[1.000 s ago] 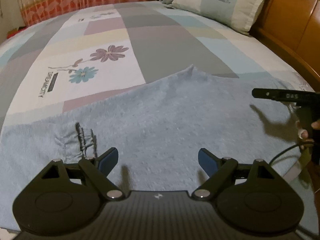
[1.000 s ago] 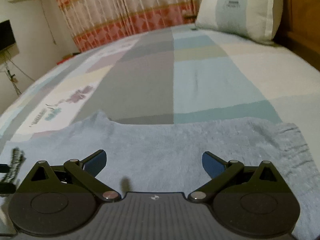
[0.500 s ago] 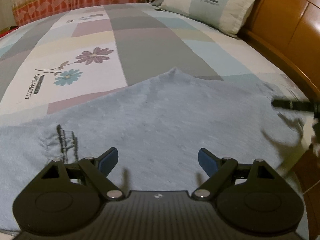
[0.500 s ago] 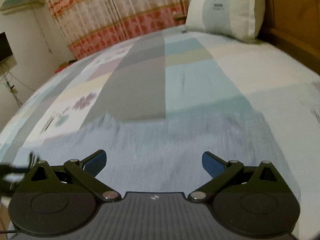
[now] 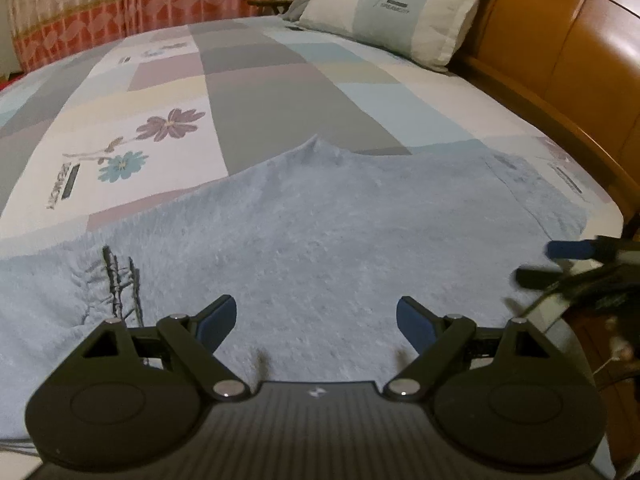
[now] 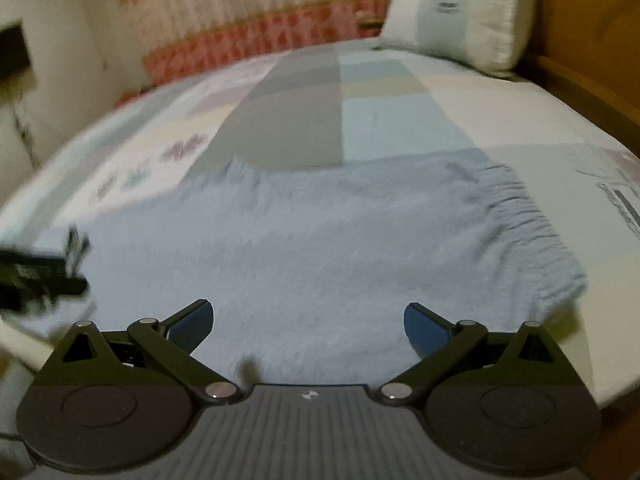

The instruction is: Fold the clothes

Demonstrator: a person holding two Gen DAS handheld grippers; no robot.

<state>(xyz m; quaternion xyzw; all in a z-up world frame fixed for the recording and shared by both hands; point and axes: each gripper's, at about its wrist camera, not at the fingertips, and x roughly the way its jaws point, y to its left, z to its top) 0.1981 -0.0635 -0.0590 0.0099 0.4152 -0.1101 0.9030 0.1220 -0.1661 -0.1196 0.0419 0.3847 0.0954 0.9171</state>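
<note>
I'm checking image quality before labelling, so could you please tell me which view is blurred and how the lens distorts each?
Right wrist view: smeared throughout, worst on the curtain and pillow. Left wrist view: mostly sharp, only the right gripper at its edge blurs. Both: fisheye bends the bed; light dim and warm.

"DREAMCITY" on the bedsheet [image 5: 60, 190], same word on the pillow [image 5: 396, 4]

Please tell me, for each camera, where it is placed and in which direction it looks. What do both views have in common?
Left wrist: on the left gripper, facing over the light blue garment toward pillow and headboard; shows its open fingers and the right gripper.
Right wrist: on the right gripper, facing the garment's ribbed edge and curtain; shows its open fingers.
Shared: garment, pillow, patchwork bedsheet.
</note>
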